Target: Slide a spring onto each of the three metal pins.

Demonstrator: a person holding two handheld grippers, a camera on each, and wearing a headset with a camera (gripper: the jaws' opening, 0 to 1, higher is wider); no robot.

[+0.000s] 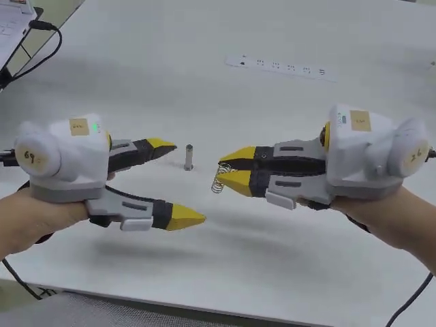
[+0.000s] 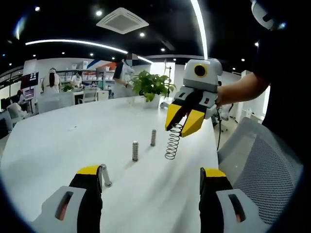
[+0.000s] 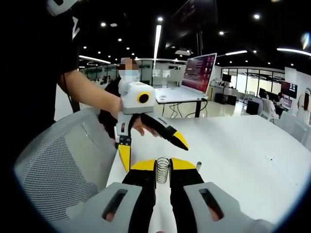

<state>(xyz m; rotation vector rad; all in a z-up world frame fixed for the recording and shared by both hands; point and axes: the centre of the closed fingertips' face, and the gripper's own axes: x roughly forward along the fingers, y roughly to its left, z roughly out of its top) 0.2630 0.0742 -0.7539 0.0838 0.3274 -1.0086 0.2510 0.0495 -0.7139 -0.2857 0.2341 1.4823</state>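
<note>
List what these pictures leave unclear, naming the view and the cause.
Head view: the pin is too small and blurred to tell whether it carries anything.
Head view: the top of the spring is hidden between the right gripper's jaws.
Right gripper view: a pin is mostly hidden behind that gripper's own jaw.
Left gripper view: the coils on the middle pin are too small to count.

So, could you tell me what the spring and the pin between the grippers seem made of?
The spring looks like thin bare metal wire: silvery, open coils. The pin looks like solid metal: a grey cylinder with a dull sheen. Which metal is unclear.
</note>
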